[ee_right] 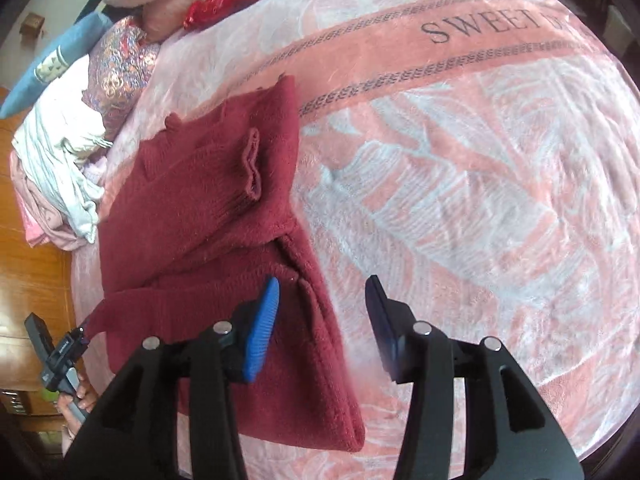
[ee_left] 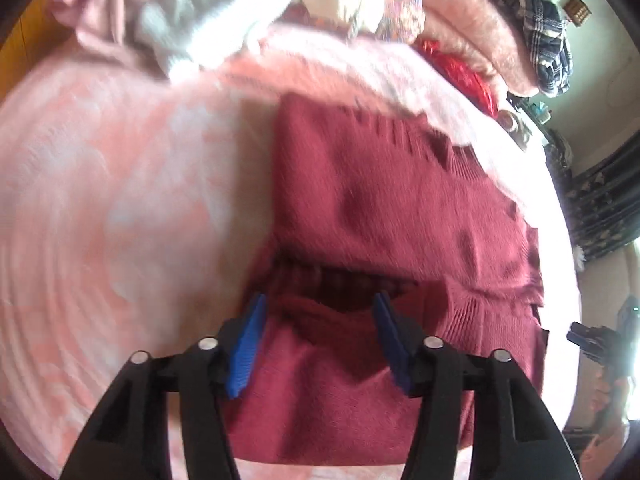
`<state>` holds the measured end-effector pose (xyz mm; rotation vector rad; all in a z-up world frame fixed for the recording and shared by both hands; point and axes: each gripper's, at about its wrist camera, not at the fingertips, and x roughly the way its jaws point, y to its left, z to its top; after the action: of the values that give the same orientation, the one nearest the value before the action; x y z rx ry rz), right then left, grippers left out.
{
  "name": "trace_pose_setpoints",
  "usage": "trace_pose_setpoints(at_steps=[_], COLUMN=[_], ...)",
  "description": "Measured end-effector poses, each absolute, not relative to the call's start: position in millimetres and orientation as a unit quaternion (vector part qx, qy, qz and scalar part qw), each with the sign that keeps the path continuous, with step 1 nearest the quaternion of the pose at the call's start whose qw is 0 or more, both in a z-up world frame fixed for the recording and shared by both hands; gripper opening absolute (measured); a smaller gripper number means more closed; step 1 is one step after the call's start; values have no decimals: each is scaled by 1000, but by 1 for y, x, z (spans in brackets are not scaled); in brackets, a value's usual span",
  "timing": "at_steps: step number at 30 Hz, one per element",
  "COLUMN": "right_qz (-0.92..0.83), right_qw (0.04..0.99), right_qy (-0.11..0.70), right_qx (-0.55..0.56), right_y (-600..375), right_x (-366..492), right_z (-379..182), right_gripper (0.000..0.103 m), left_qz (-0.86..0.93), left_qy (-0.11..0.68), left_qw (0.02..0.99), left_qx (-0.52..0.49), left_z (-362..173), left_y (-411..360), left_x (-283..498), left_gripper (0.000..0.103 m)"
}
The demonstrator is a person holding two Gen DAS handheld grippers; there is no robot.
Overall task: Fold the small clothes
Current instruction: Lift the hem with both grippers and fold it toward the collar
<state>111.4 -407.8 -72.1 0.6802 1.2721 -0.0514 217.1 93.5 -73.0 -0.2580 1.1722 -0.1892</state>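
Left gripper (ee_left: 320, 300): jaws spread wide over the maroon sweater (ee_left: 400, 208), gripping nothing; blue pads (ee_left: 246, 352) hang just above the knit.
Right gripper (ee_right: 324, 284): released, jaws apart, straddling the sweater's right edge; one pad over the knit, the other over the pink blanket (ee_right: 480, 200).
Sweater: partly folded on the blanket, a cuffed sleeve laid across it.
Left view only: plaid cloth (ee_left: 540, 32) on pink bedding.
Right view only: clothes pile (ee_right: 60, 168), blue pillow (ee_right: 68, 52).
Writing: "SWEET" on the blanket's band; the rest is cut off.
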Motion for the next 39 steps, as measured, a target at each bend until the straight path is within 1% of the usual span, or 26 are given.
trace_pose_setpoints(at_steps=[1, 3, 4, 6, 7, 8, 10, 13, 21, 26, 27, 30, 32, 34, 36, 37, 38, 39], right_qz=[-19, -2, 6, 19, 26, 33, 44, 48, 52, 55, 57, 56, 55, 49, 46, 45, 44, 48], right_qw=[749, 746, 744, 739, 736, 733, 731, 729, 725, 718, 716, 718, 717, 718, 718, 719, 720, 721], right_qy=[582, 589, 595, 607, 613, 618, 623, 630, 649, 660, 662, 663, 665, 665, 666, 667, 667, 666], right_qx=[315, 310, 302, 291, 286, 282, 275, 263, 224, 214, 214, 205, 200, 197, 194, 191, 187, 183], right_y=[-410, -409, -407, -395, -390, -379, -372, -362, -347, -340, -339, -334, -331, -331, -330, -329, -328, -324], right_x=[110, 108, 106, 109, 108, 115, 116, 119, 126, 128, 129, 130, 131, 131, 132, 133, 133, 133], right_z=[-72, -75, -78, -81, -84, -86, -86, -87, -98, -108, -110, -110, -110, -111, -113, -114, -114, -115], right_gripper=[46, 46, 46, 47, 52, 53, 53, 55, 56, 55, 53, 53, 53, 53, 53, 53, 52, 32], left_qz=[-90, -91, -94, -104, -108, -113, -123, -134, -139, -176, -180, -181, -171, -162, -163, -163, -163, -164], left_qy=[537, 522, 519, 524, 526, 529, 538, 546, 571, 579, 583, 591, 594, 595, 594, 595, 595, 595], left_qw=[831, 843, 845, 842, 841, 839, 833, 827, 809, 796, 792, 786, 786, 787, 787, 786, 786, 786], left_qx=[-112, -96, -89, -73, -64, -52, -33, -21, 8, 10, 13, 17, 26, 31, 32, 37, 42, 43], left_z=[-64, -54, -52, -53, -55, -57, -62, -71, -102, -103, -104, -110, -113, -115, -116, -117, -118, -118], left_y=[98, 103, 104, 104, 103, 101, 96, 90, 67, 47, 43, 36, 34, 34, 32, 31, 28, 27], left_x=[216, 214, 215, 215, 215, 215, 217, 220, 228, 224, 223, 223, 224, 226, 227, 228, 229, 228], left_gripper=[60, 66, 71, 72, 72, 72, 73, 77, 76, 68, 67, 65, 67, 74, 76, 78, 79, 77])
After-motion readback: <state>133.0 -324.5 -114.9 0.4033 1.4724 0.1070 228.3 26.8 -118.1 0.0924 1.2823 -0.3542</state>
